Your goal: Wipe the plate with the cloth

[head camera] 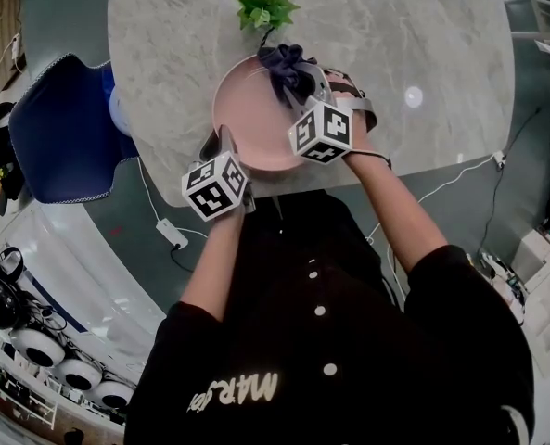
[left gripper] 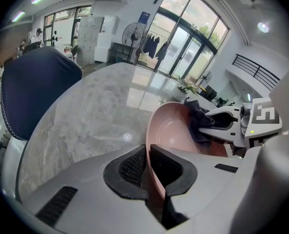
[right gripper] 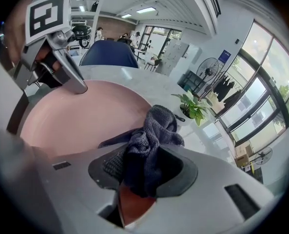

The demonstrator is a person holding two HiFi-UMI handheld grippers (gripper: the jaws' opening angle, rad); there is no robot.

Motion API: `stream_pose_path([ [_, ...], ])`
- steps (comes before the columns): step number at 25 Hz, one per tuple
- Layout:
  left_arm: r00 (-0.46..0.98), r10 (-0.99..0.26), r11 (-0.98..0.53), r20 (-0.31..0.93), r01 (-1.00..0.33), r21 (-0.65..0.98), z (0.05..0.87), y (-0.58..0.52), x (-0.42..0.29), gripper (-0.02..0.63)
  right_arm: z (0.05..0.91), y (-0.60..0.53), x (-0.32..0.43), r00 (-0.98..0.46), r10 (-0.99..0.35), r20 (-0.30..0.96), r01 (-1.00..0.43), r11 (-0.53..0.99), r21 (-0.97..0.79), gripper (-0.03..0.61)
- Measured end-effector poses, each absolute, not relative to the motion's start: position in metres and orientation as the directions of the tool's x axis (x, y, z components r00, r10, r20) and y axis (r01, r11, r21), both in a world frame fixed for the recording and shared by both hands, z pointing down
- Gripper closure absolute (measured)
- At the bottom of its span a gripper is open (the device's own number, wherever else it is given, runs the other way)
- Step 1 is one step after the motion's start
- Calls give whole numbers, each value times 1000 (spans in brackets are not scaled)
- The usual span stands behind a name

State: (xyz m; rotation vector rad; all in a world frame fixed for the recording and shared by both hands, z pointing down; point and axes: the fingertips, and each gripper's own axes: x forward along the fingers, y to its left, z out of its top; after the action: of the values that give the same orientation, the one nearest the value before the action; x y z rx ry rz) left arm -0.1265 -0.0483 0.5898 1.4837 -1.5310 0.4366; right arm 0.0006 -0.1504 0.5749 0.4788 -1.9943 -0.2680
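Pink plate (head camera: 247, 119) w/ bunched dark cloth (head camera: 288, 68)

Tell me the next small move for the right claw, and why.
Probably drag the cloth across the bare middle of the plate. The right claw is shut on the cloth at the plate's far side, and the left claw grips the near rim, so it should stay put.

Plain, unpatterned: round glossy pale-pink plate (left gripper: 176, 130), rim between left gripper (left gripper: 147, 155) pads (left gripper: 132, 167). Pads black, mesh-patterned; gripper shells light grey. Between right gripper (right gripper: 145, 165) black pads: crumpled dark blue-grey terry cloth (right gripper: 154, 130). 2 marker cubes (head camera: 216, 185) white with black squares. Beyond fingertips: light-grey marble tabletop (head camera: 423, 35), darker veining; green leafy plant (right gripper: 195, 108); navy-blue chair (left gripper: 32, 91), white stitched edge. Person's top (head camera: 349, 341) black, white buttons, white lettering.
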Motion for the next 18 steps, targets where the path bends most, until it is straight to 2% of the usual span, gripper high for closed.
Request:
stream_pose_path([
  [13,160,-591,205,791,-918,339,588,-47,-127,571,576,-138,14,-362,-403,840,-93,913,398,439],
  [18,171,-587,210,792,-912,353,588,-48,-126,572,576,-138,16,-355,-398,846,-139,917,373,439],
])
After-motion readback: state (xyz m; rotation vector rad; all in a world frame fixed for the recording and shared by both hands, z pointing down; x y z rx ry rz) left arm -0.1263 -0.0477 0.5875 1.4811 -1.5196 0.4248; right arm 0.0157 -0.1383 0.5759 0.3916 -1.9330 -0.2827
